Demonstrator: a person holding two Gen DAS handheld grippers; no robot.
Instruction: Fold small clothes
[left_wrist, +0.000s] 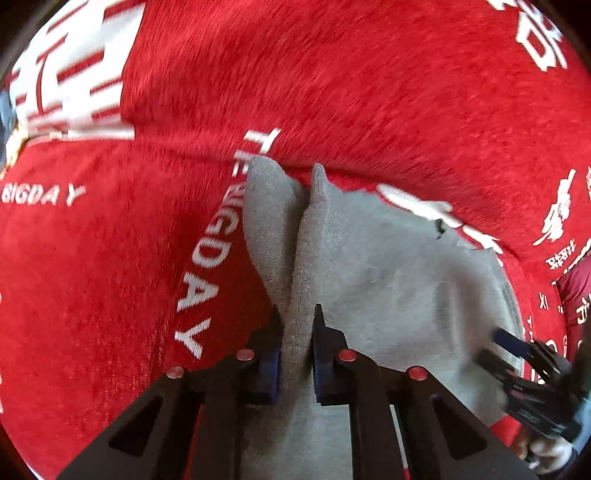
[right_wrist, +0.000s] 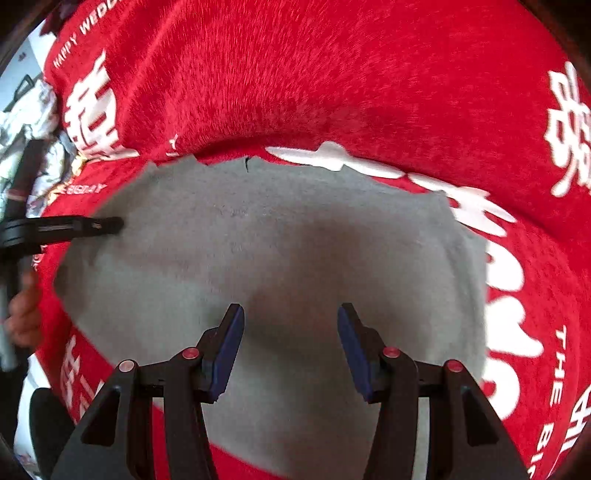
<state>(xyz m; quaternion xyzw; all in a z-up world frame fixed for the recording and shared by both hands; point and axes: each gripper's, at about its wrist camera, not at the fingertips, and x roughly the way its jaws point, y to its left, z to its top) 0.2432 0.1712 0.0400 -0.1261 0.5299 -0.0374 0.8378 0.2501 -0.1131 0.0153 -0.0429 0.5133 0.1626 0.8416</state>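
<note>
A small grey garment (right_wrist: 280, 258) lies on the red printed surface (right_wrist: 332, 74), soft and light (likely floppy); left tongs (left_wrist: 297, 321) pinch its nine-o'clock edge, right tongs (right_wrist: 291, 314) spread above it.

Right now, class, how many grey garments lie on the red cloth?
1: a grey garment spread on the red cloth, its edge pinched by the left gripper. Others may be hidden.
</note>
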